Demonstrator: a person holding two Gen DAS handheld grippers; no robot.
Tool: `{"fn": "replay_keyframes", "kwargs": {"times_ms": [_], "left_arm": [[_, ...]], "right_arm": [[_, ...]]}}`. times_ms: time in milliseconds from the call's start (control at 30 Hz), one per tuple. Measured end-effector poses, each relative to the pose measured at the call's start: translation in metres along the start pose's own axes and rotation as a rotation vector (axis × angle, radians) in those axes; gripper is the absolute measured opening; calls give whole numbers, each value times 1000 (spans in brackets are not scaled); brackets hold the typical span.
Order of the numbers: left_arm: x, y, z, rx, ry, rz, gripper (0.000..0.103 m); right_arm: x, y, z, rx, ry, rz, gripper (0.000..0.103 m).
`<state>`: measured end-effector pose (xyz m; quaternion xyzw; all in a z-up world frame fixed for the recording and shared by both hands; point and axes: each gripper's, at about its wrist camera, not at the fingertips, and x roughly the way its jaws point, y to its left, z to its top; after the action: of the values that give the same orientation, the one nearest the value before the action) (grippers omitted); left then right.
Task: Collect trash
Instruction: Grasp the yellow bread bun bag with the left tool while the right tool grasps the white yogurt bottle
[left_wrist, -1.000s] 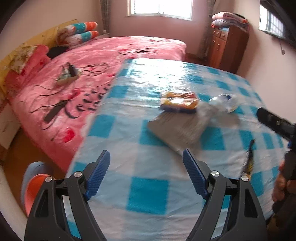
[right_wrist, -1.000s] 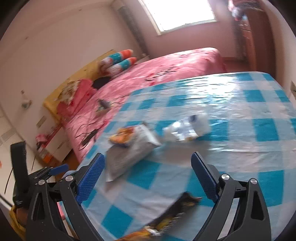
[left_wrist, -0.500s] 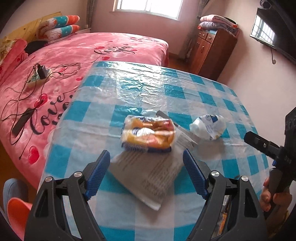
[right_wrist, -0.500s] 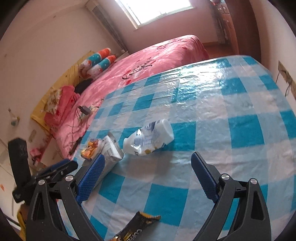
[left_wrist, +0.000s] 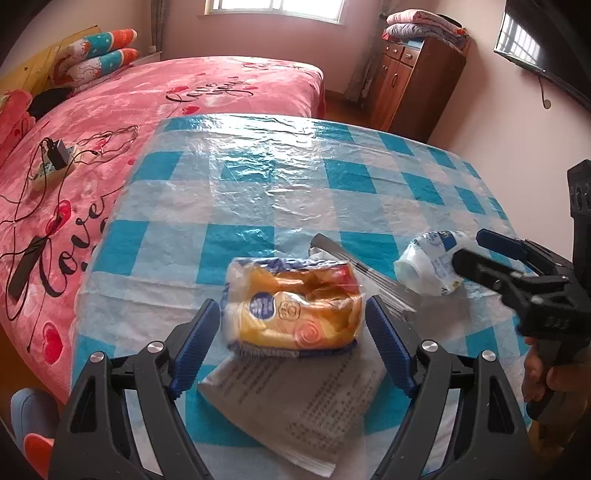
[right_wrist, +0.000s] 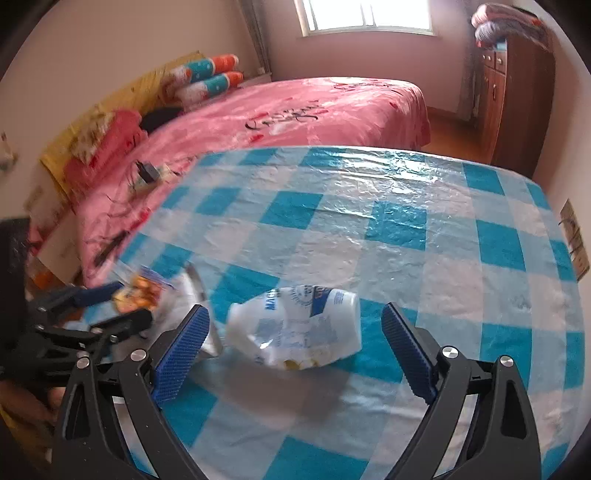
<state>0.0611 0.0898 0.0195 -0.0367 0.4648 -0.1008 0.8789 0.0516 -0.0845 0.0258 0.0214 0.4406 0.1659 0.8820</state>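
our left gripper (left_wrist: 291, 339) stands with its blue ribbed fingers apart, one on each side of the orange-and-yellow plastic snack bag (left_wrist: 295, 304) and not pressing it. the bag lies flat with its long axis across the gap, on top of a grey printed paper sheet (left_wrist: 299, 402). our right gripper (right_wrist: 295, 345) is spread wide too, framing the crushed white plastic bottle with a blue label (right_wrist: 295, 326) (we see clear space on both sides of it). the bottle rests on its side, long axis running across the view; which end is the neck we cannot tell. all of this sits on a table under a crinkled blue-and-white checked plastic cloth (left_wrist: 280, 188). beyond it lies a bed with a pink printed cover (left_wrist: 147, 96), cables and a charger (left_wrist: 55, 155) on top, rolled pillows at the head, a brown wooden cabinet (left_wrist: 413, 85) by the window.
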Motion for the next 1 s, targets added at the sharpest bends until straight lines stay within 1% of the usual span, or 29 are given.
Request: {"fn": "replay_keyframes", "kwargs": {"times_ms": [133,300,367,433,533,567,633,733,833,900,967,1000], "left_arm": [[6,1,2,-8,0,-16,85],[14,4,2,-42,9,-45,85],[18,4,1,-47,17,-36,85],[19,5,0,-66,10,-44,85],[19,7,-1,-93,1,-47,84],[20,6,-2,-96,-1,-46,84],[19,6,-2,-103,-8,-50,79],[17,7,-3,-116,-18,-52,75],[16,6,-4,-125,-27,-49,73],[14,5,-5,-130,-32,-48,72],[12,5,-7,-133,-37,-47,71],[11,5,-8,-133,-38,-47,71]], "right_arm": [[18,0,-2,-14,34,-4,93],[31,0,-6,-11,53,-2,95],[33,2,-7,-36,46,-31,95],[36,7,-9,-70,39,-57,95],[37,8,-9,-77,38,-64,95],[37,7,-9,-73,36,-58,95],[37,5,-9,-69,33,-49,95],[36,3,-9,-60,28,-39,95],[34,4,-11,-60,25,-41,94],[33,3,-12,-66,20,-59,85],[31,2,-13,-69,18,-69,80],[31,2,-13,-72,16,-70,75]]}}
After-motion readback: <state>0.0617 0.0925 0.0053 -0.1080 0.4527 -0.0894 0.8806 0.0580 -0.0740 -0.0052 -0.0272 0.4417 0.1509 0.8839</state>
